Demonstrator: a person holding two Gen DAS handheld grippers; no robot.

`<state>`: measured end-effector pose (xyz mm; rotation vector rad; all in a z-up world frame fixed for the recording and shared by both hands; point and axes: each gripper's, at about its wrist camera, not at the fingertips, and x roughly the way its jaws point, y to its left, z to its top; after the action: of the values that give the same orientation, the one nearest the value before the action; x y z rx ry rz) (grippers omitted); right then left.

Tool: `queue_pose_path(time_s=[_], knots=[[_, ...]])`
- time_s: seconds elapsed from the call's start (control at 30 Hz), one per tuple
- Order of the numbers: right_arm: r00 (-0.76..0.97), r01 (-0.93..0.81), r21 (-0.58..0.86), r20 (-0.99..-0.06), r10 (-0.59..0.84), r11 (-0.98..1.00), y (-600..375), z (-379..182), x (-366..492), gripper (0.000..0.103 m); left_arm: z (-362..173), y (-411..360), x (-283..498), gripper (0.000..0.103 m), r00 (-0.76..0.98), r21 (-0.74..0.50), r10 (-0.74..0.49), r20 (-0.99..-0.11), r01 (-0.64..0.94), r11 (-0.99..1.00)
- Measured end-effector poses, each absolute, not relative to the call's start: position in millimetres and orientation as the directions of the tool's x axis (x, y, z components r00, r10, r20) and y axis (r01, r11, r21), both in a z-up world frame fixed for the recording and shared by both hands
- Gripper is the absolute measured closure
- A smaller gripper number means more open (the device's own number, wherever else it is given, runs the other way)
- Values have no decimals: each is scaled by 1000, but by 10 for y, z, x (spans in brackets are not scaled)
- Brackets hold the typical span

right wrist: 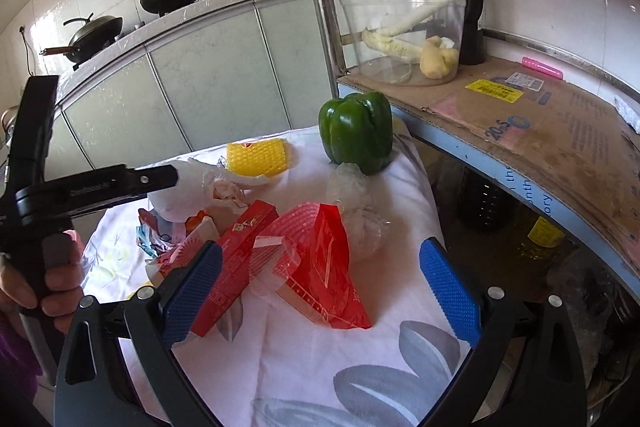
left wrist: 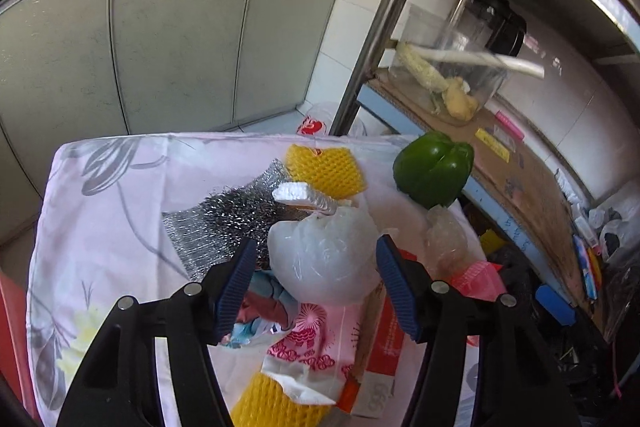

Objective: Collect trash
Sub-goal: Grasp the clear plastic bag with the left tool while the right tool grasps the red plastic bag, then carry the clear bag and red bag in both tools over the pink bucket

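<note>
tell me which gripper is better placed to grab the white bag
Left. The left gripper is open with the white bag between its pads; the right gripper frames the red packet.

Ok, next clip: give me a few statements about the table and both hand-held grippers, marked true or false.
1. The left hand-held gripper is open, with a white plastic bag between its fingers. True.
2. The green pepper lies inside the clear bowl on the shelf. False: it stands on the floral cloth; the bowl holds corn and other vegetables.
3. The right hand-held gripper is shut on the red wrapper. False: its jaws are open, and the wrapper lies on the cloth between them.
4. A yellow foam net lies behind the pile of wrappers. True.
5. The table is bare wood. False: the floral cloth covers it.
</note>
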<state>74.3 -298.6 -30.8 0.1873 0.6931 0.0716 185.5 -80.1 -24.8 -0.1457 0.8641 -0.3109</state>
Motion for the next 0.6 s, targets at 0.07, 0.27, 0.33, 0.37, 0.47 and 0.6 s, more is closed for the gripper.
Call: queue_pose_path(time_s=[0.07,0.27,0.33,0.37,0.47,0.6], knots=[[763,-8,185,-634,126,983,-2965,-329,769,4,-294,-822,1865,65,603,-241,-327,-728,221,945],[741,-14,174,-659,128,985,-2920,-414,850,4,-272,-795,1779,82,629,-225,-332,-703,246,943],[731,-20,168,-670,129,986,-2898,-448,874,10,-210,-752,1712,83,643,-235,-344,-684,252,939],[725,-22,165,-676,129,986,-2890,-462,885,12,-181,-728,1681,84,648,-242,-351,-676,255,936],[707,-20,157,-696,125,987,-2871,-505,905,20,-74,-631,1558,84,661,-260,-369,-653,261,930],[680,-8,155,-723,119,988,-2864,-560,906,37,25,-485,1399,84,681,-267,-369,-632,256,929]])
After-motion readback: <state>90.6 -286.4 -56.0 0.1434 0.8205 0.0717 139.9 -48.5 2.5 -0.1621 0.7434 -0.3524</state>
